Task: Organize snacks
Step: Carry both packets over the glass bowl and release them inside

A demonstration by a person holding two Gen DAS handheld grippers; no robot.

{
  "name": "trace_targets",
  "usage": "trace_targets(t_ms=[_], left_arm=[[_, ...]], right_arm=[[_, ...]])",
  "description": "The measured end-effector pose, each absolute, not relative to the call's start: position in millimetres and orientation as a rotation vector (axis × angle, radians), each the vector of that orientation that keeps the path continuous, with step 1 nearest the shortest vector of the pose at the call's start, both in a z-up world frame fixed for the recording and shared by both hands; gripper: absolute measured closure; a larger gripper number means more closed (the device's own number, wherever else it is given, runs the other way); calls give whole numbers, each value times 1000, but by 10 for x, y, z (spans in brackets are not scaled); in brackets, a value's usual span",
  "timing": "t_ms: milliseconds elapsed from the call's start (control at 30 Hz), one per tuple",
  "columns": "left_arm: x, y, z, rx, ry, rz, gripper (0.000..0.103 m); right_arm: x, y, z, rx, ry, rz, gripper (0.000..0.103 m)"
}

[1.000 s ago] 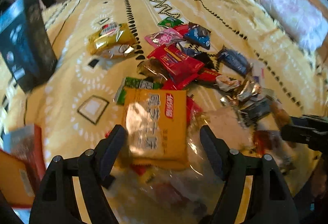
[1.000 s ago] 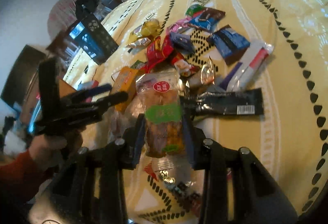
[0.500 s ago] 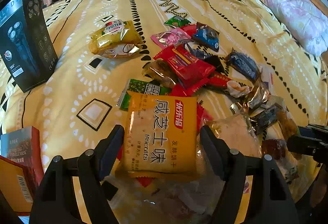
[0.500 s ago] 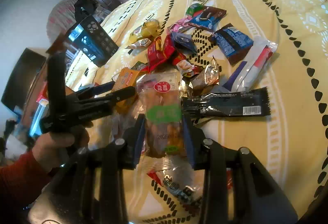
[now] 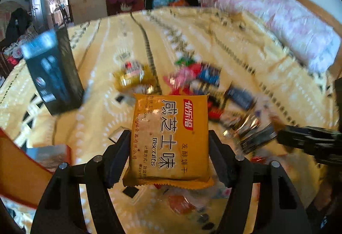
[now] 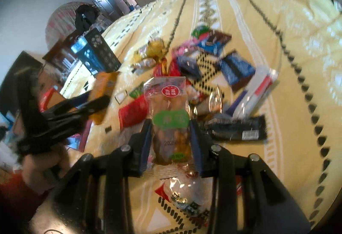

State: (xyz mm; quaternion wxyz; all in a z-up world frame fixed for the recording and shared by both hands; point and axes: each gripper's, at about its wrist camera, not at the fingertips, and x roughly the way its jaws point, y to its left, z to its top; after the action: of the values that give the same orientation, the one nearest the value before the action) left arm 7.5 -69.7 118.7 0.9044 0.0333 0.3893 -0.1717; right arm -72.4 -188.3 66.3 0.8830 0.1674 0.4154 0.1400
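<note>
Biscuit packet (image 5: 170, 139) gripped, snack pouch (image 6: 170, 120) gripped

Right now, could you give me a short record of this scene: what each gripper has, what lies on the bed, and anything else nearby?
left gripper: shut on orange biscuit pack
right gripper: shut on clear snack bag
bed: yellow patterned cover
snack pile: loose wrappers, mid-bed
black box: upright, left of pile

A bed (image 6: 277, 26) in yellow patterned cover — loose snack packets (image 6: 235, 68) and a black box (image 5: 53, 75) on it.
</note>
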Motion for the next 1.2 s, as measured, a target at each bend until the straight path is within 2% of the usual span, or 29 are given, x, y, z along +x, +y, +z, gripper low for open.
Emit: trace_targets(t_ms=[333,567,867,1200], left_arm=[[-337,-190,2269,14,602,-327,32],[-493,601,2801,-33,520,-173,32],[-681,1810,3253,-101,449,36,32],[-912,3283,3344,-184,446,266,32]], right_arm=[[-580,-1607,1417,248,725,303,68],[-427,-1091,1987,172,624,390,68],[-223,31,2565,93,552,590,68],[-126,1447,2811,34,587,830,68]])
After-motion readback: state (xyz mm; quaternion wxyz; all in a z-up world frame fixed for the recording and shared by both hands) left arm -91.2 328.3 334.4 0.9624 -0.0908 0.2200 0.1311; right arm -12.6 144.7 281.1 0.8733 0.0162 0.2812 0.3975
